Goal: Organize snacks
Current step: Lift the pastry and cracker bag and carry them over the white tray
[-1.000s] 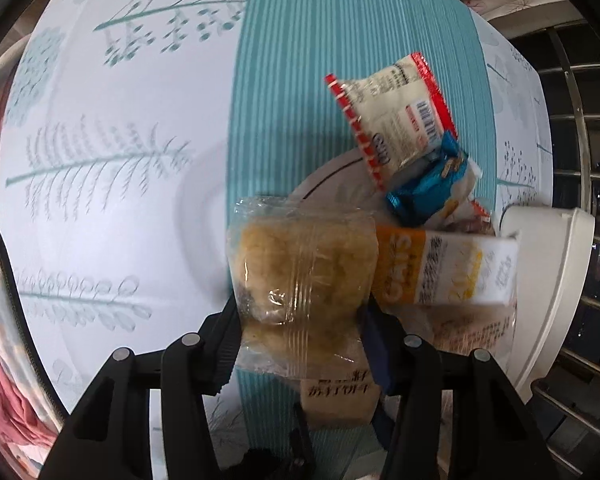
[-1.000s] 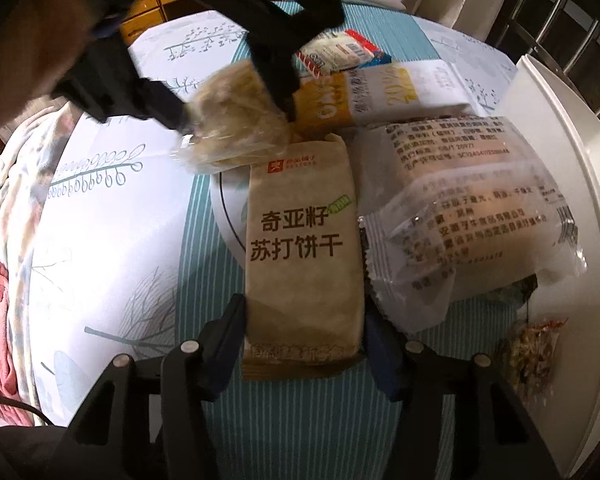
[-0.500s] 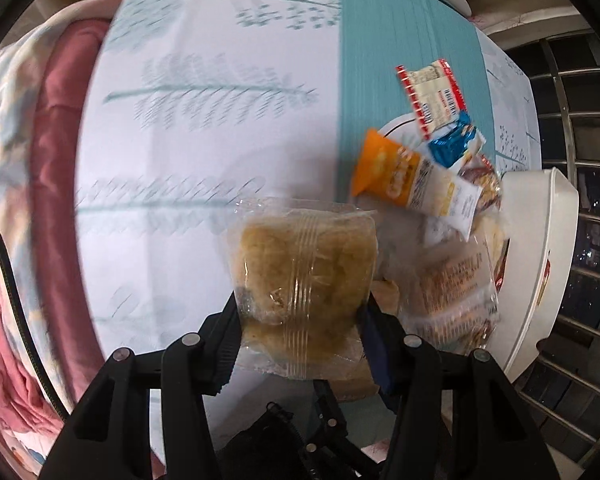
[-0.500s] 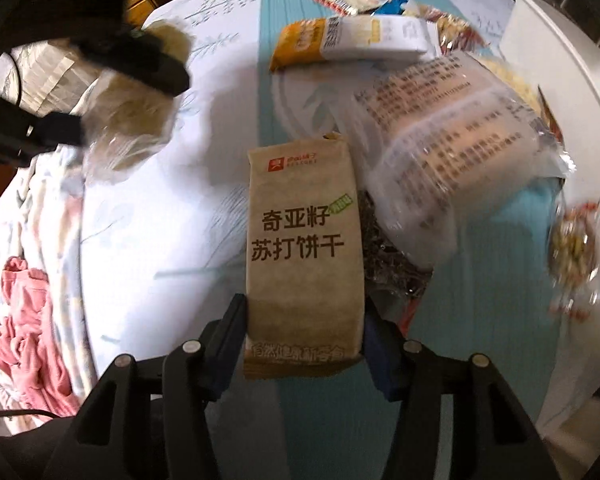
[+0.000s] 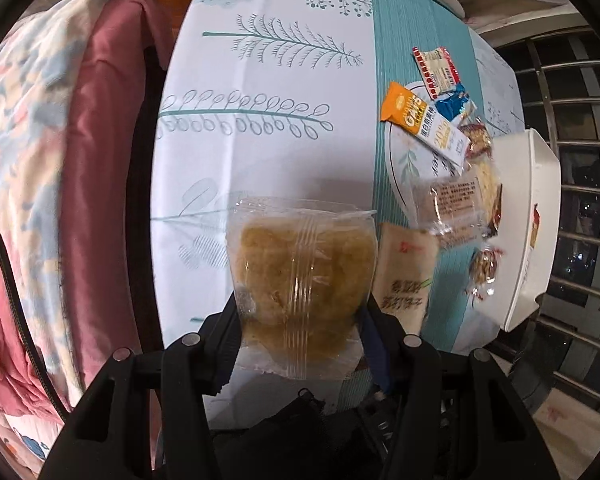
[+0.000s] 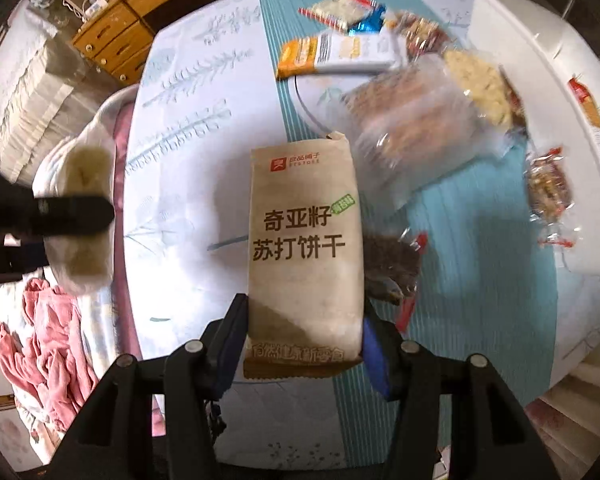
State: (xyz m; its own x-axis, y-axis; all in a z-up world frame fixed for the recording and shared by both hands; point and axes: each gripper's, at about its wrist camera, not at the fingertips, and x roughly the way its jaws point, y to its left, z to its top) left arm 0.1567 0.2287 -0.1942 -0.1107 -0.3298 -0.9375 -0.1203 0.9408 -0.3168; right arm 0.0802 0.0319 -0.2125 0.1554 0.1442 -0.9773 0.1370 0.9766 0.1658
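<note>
The left gripper (image 5: 300, 334) clamps a clear pack of yellowish cake (image 5: 302, 280), held above the tablecloth (image 5: 268, 92), left of the plate (image 5: 404, 160). The right gripper (image 6: 304, 334) pinches a brown cracker packet (image 6: 306, 240) just below that plate, with loose snacks piled on it beside the white bin (image 5: 536, 216).

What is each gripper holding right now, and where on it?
Left gripper: clear-wrapped cake, by its lower sides. Right gripper: brown cracker packet, near its bottom end.
</note>
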